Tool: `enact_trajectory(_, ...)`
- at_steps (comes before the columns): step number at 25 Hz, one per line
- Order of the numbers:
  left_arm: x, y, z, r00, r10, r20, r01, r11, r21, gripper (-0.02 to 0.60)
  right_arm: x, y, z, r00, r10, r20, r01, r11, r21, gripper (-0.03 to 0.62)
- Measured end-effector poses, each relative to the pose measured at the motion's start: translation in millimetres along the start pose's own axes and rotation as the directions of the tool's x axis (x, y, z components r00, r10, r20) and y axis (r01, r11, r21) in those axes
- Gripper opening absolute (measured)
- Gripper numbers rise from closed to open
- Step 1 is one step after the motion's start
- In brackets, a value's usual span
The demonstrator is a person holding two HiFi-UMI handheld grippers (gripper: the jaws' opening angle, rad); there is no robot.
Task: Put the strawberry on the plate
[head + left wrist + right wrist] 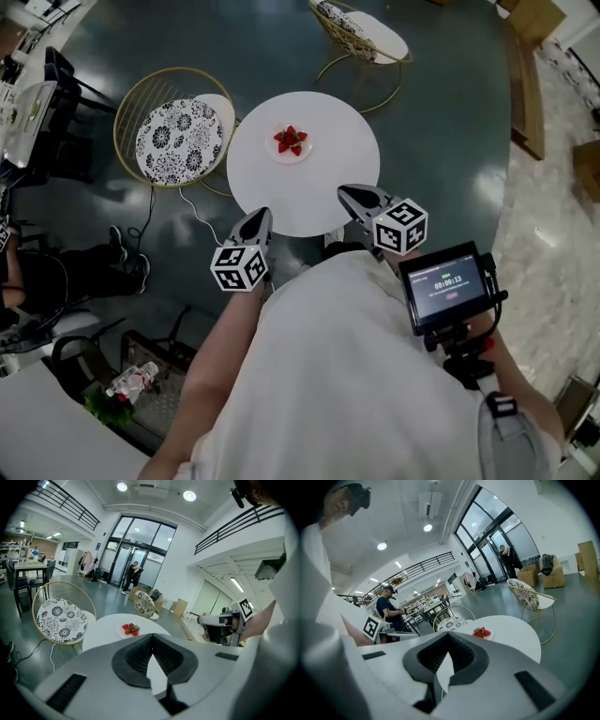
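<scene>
Several red strawberries (pixel 291 141) lie on a small white plate (pixel 275 153) near the middle of a round white table (pixel 328 192). My left gripper (pixel 262 215) hovers at the table's near edge, shut with nothing in it. My right gripper (pixel 345 193) is level with it on the right, also shut and empty. In the left gripper view the closed jaw tips (pixel 151 637) point toward the strawberries (pixel 131 629) on the table (pixel 101 625). From the right gripper (pixel 449 634) the strawberries (pixel 480 632) show farther off on the table (pixel 511 630).
A wire chair with a patterned cushion (pixel 178 141) stands left of the table, and another chair (pixel 361 33) behind it. A seated person's legs (pixel 66 272) are at the left. A small screen (pixel 448 286) hangs at my right side. A cable (pixel 187 211) trails on the floor.
</scene>
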State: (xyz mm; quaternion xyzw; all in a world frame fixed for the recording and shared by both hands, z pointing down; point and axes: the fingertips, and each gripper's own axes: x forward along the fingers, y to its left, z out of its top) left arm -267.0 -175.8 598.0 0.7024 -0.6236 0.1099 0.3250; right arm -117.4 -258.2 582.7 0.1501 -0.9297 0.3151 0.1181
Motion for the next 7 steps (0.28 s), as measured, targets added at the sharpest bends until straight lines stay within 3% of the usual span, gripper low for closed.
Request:
enact_trajectory(3, -0.1, -4.3, 4.4, 1.000, -0.007, -0.004, 0.007, 1.000, 0.003, 0.008, -0.1, 2.7, 3.2, 1.000, 0.006, 0.003, -0.006, 1.000, 0.007, 0.006)
enact_trajectory(7, -8.3, -18.6, -2.9, 0.998, -0.006, -0.067, 0.008, 0.999, 0.031, 0.008, -8.0, 11.7, -9.3, 0.999, 0.026, 0.026, -0.028, 0.997, 0.075, 0.006)
